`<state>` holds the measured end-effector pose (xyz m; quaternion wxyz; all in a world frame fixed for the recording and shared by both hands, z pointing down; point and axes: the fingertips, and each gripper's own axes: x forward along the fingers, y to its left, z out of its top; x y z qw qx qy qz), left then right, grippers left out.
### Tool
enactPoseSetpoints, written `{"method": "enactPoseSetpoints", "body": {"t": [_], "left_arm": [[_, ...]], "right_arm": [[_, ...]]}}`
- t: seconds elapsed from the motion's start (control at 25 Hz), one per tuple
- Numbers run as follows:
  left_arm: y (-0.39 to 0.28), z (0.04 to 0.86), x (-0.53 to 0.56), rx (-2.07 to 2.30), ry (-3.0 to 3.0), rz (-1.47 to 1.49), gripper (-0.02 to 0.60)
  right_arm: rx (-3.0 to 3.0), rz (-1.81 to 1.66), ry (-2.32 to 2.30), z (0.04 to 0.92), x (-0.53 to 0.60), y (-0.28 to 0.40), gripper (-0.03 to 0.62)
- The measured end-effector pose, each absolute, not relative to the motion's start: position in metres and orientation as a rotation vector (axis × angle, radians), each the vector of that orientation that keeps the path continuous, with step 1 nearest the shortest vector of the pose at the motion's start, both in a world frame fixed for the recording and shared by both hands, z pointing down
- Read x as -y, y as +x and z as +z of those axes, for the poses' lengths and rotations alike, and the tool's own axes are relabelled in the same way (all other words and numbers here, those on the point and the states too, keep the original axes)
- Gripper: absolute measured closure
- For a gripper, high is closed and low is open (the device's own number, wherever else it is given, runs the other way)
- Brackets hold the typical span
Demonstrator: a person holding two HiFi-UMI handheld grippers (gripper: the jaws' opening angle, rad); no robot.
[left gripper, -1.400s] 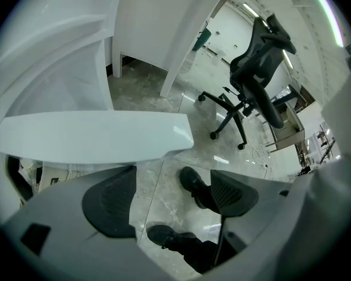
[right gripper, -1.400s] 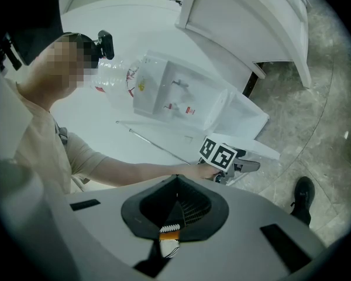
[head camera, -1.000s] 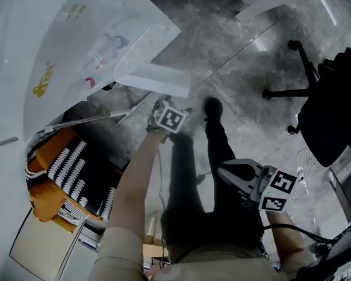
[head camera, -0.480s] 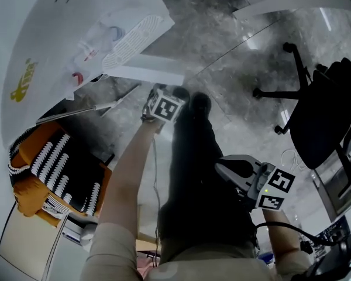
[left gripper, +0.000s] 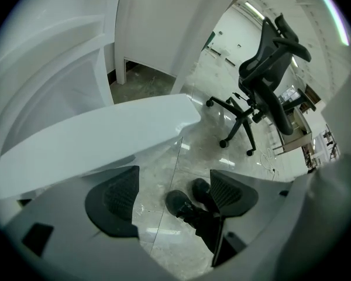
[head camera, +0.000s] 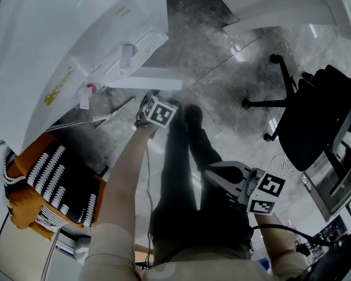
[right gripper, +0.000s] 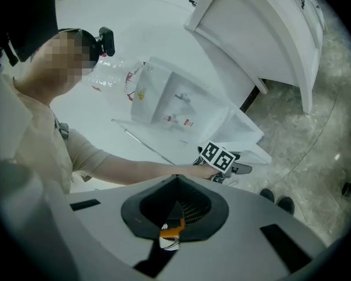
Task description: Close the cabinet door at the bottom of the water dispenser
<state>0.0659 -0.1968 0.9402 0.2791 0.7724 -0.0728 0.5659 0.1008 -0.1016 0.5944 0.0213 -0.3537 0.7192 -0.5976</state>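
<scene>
Fingers (left gripper: 114, 201) of my left gripper (left gripper: 172, 183) stand apart and empty. The cabinet door (left gripper: 105, 136), swung out at the water dispenser's (head camera: 76, 34) foot, lies just ahead, its long edge across them. My right gripper (right gripper: 175, 212), pinched together, hangs well away.

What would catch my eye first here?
In the head view, the white water dispenser fills the upper left, its cabinet door swung open near the floor. The open left gripper hovers by that door, and a black office chair stands at right.
</scene>
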Motion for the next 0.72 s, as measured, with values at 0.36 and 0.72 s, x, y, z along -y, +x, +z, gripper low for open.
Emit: {"method": "enactPoseSetpoints", "body": {"t": [0.36,0.72], "left_arm": [[0.078,0.936,0.226,0.235,2.074,1.509,0.215],[0.088,0.94,0.247,0.32,2.082,1.545,0.215]], "right_arm": [[-2.186,-1.838,-1.069,0.607,0.116,0.109,0.594],[-2.157,-1.833,-1.12,0.614,0.114,0.15,0.594]]}}
